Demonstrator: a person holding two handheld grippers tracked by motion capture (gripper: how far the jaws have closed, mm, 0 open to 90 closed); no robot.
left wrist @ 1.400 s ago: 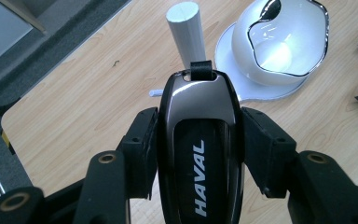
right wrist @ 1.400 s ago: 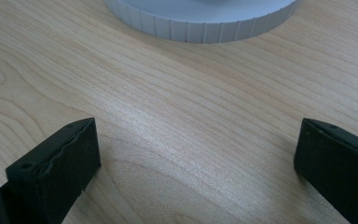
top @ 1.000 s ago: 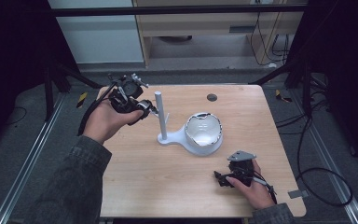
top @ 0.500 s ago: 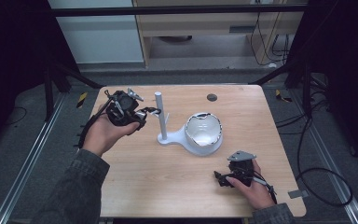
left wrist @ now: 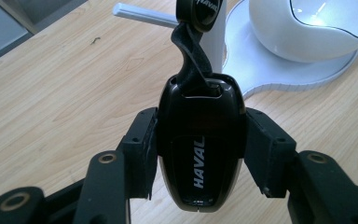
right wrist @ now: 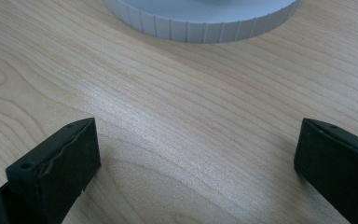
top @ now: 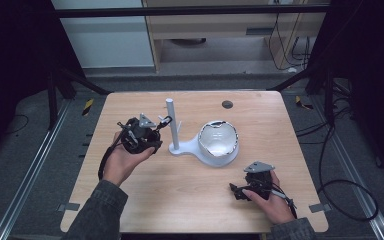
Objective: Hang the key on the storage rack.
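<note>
While the left gripper (left wrist: 200, 154) hangs above the left part of the wooden table (top: 190, 200), its 2 black jaws are clamped on the sides of 1 glossy black car key fob (left wrist: 199, 154) lettered HAVAL. From the fob's top a black strap (left wrist: 192, 53) runs up to 1 round black tag (left wrist: 206, 11) bearing the same lettering. In the high view this gripper (top: 147, 134) sits in the person's left hand (top: 122, 160), just left of 1 white stand (top: 202, 145), with the fob's strap end (top: 166, 120) close to the stand's upright post (top: 172, 125). That stand consists of 1 post with a side peg (left wrist: 144, 15) and 1 white bowl (top: 219, 140) on a shared flat base. The right gripper (top: 247, 189) lies low on the table's near right area in the right hand (top: 272, 202), well apart from the stand, its 2 jaws spread wide over bare wood with nothing between them. Near the far edge, 1 small dark round disc (top: 227, 104) lies on the tabletop.
</note>
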